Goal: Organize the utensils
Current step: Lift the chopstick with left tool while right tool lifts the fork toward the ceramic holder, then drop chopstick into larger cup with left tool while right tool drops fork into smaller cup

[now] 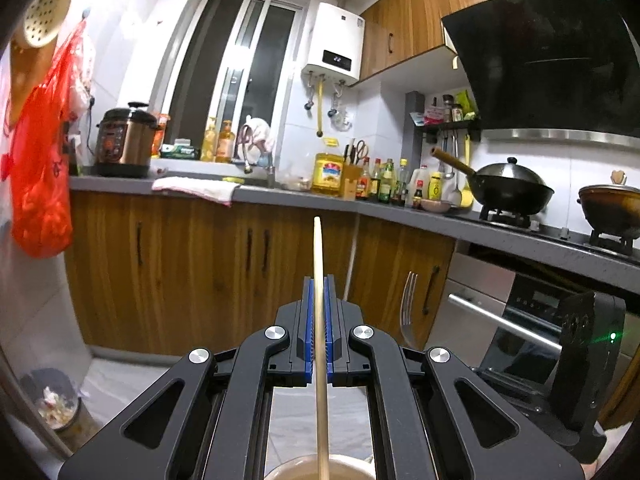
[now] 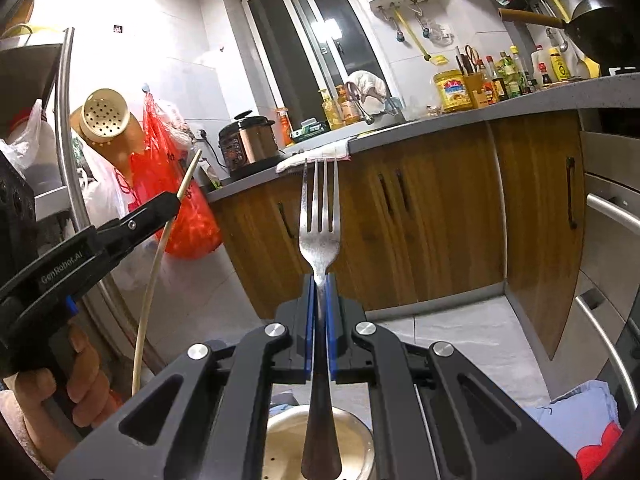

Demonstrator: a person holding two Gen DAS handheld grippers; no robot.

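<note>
Utensils here = 1 chopstick (image 1: pixel 319 280) and 1 fork (image 2: pixel 320 216), each carried in its own tool, both up in the air above the floor, well apart from the kitchen bench (image 1: pixel 280 194) at 12 o'clock.

Left tool (image 1: pixel 319 292): narrow, blue pads clamped on the chopstick approx. mid-length. Stick runs straight along the tool's axis, tip toward 12, back end trailing to 6 over a pale round cup (image 1: pixel 316 468) just below the frame. In the right wrist view the same tool (image 2: pixel 176 200) shows at 9 o'clock, a hand (image 2: pixel 60 384) wrapped round its grip, stick poking out toward 1 o'clock.

Right tool (image 2: pixel 320 292): also narrow, pads pinching the fork's neck just under the tines; tines point to 12, handle hangs back to 6 over a steel holder (image 2: pixel 320 440) w/ drain holes.

Why held so, prob.: gripping each piece lengthwise keeps it from swinging, and keeps 1 end free to drop into a holder. Mid-shaft grip balances the stick; the neck grip on the fork stops it from twisting.

Judgement: both pieces are in transit, neither sorted yet. Whether the cup and the steel holder are 1 vessel I can't tell.
</note>
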